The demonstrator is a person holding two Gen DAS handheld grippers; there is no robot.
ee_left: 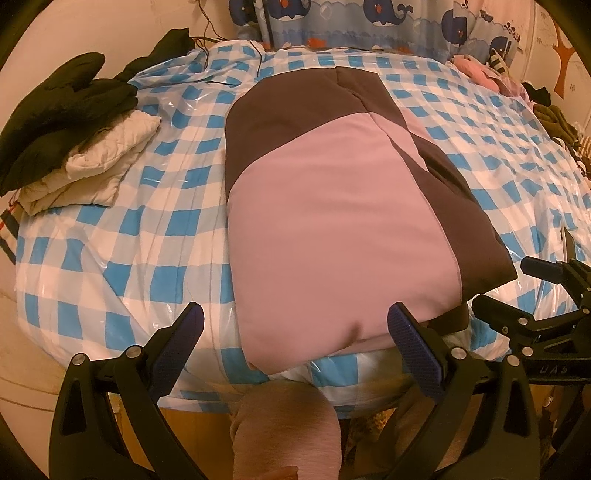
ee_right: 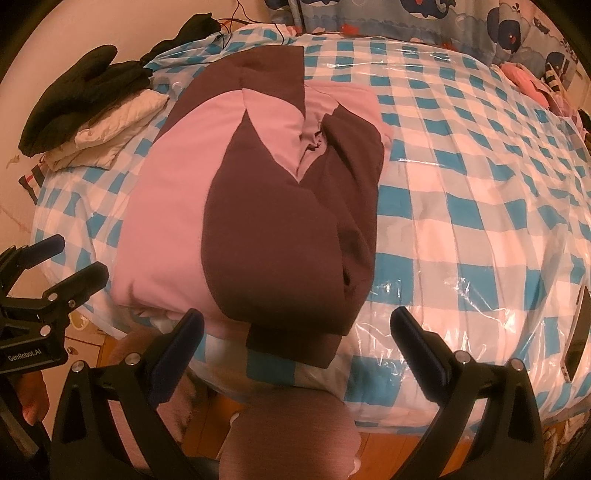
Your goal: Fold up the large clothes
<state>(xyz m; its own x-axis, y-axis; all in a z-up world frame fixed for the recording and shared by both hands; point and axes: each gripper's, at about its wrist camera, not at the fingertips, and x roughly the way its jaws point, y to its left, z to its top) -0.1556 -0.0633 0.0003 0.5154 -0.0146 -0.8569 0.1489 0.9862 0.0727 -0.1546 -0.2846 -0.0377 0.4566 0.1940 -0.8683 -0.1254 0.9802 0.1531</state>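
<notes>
Left wrist view: left claw (ee_left: 295, 336) released, gripping nothing, poised at the near hem of the pink-and-brown jacket (ee_left: 332, 206).
Jacket position: flat on the checked bed (ee_left: 110, 240), sleeves folded in, long axis running straight away from both claws toward the whale-print pillows (ee_left: 369, 22).
Right wrist view: right claw (ee_right: 295, 343) released too, its span over the hanging brown cuff (ee_right: 291, 343).
Nearer claw: judged about equal; each faces one near corner, suiting a lengthwise fold away.

A pink and dark brown garment (ee_left: 332, 206) is seen on a bed cover (ee_left: 122, 236) checked in blue and white. A cream quilted piece (ee_left: 92, 162) and black clothes (ee_left: 62, 99) are seen beside whale-printed blue fabric (ee_left: 369, 22).
</notes>
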